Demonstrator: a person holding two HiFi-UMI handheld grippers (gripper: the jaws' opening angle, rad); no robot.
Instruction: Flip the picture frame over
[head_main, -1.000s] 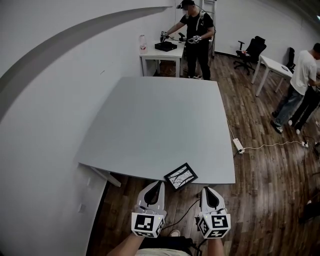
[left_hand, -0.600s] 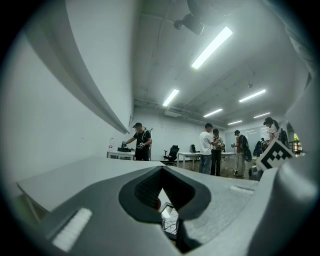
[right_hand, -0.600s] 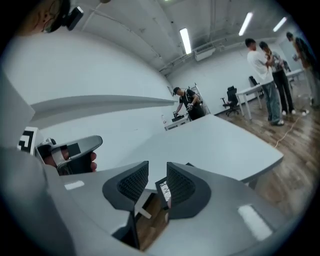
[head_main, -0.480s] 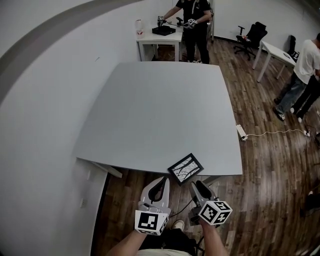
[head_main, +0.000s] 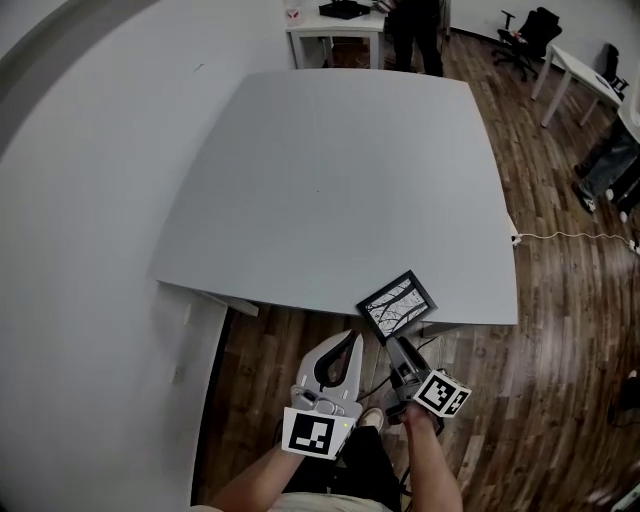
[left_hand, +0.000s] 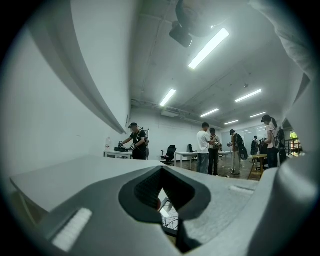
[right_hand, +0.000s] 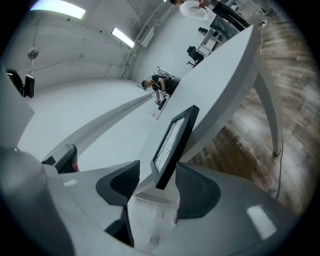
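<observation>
A black picture frame (head_main: 398, 305) lies picture-side up on the grey table (head_main: 330, 180), its near corner hanging over the front edge. My right gripper (head_main: 397, 346) sits just below that edge, rolled onto its side. In the right gripper view the frame's corner (right_hand: 172, 142) stands between the jaws of the right gripper (right_hand: 157, 175). They have just been opening and are open, with a gap at the left pad. My left gripper (head_main: 352, 338) is beside it, shut and empty. In the left gripper view the frame (left_hand: 167, 220) shows through the hole behind the tips of the left gripper (left_hand: 162, 167).
A white wall runs along the left. A small white table (head_main: 335, 20) stands beyond the far end, with a person next to it. On the wood floor at the right lies a power cable (head_main: 570, 237), with an office chair (head_main: 530, 25) and a person's legs (head_main: 605, 160) further off.
Both grippers have sunk below the table's front edge. The right one has rolled onto its side and closed in on the frame's near corner. The frame has stayed in place.
</observation>
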